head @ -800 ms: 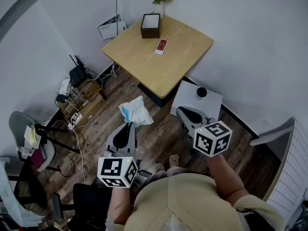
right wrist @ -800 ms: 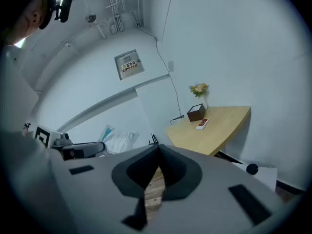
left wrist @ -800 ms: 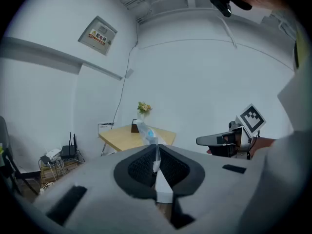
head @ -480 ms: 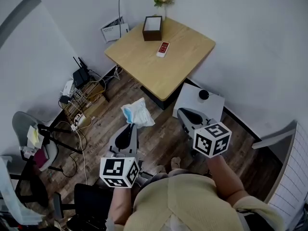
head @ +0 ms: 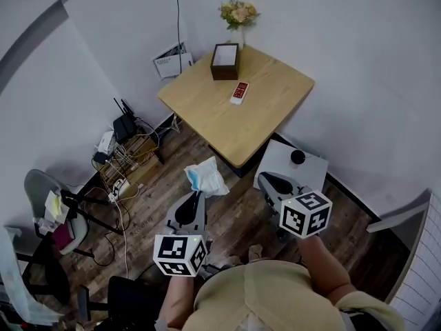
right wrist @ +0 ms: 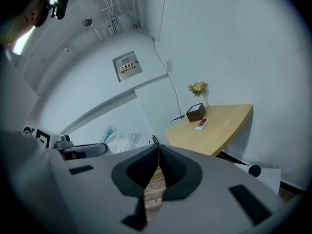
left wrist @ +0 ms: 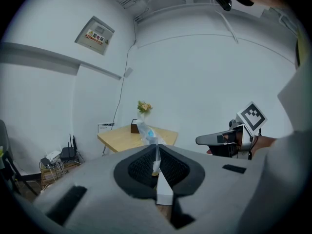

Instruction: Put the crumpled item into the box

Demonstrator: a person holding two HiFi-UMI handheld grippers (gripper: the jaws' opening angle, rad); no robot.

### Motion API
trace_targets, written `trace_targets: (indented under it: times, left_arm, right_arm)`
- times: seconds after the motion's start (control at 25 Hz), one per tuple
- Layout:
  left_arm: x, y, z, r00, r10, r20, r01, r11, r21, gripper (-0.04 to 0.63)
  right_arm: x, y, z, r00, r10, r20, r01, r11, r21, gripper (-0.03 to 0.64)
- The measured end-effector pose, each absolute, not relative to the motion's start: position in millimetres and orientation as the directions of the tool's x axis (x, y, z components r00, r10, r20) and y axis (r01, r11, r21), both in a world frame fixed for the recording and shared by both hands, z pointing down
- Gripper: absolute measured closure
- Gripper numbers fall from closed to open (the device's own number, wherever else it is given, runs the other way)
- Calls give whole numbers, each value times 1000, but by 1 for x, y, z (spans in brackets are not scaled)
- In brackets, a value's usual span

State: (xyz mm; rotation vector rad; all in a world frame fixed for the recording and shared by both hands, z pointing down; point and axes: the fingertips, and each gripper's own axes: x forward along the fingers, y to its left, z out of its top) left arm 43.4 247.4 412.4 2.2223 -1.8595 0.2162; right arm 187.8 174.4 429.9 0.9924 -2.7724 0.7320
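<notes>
- Well, the left gripper is pinched tight on the wad, up over the floor.
- The box sits ahead, well apart, at the table's far corner.
- The way there looks open; the remote lies near the box.
- The right gripper is closed, holding nothing.

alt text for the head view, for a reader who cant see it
Seen from above, a person's left hand-held gripper holds a crumpled white-and-blue item above a wood floor, short of a table carrying a dark box. The right hand-held gripper is shut and empty.
</notes>
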Motion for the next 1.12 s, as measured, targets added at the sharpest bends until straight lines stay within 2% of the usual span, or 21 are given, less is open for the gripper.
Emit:
trace_targets:
  times: [0.84, 1.12]
  left_arm:
    - [39, 211, 431, 132, -945, 301, -990, -112, 83, 565]
    - [22, 181, 442, 181, -934, 309, -982, -156, 104, 565]
  right_arm:
    - [169, 137, 450, -812, -493, 314, -584, 695, -419, 586]
    - [147, 118, 461, -792, -500, 350, -610, 677, -411, 586]
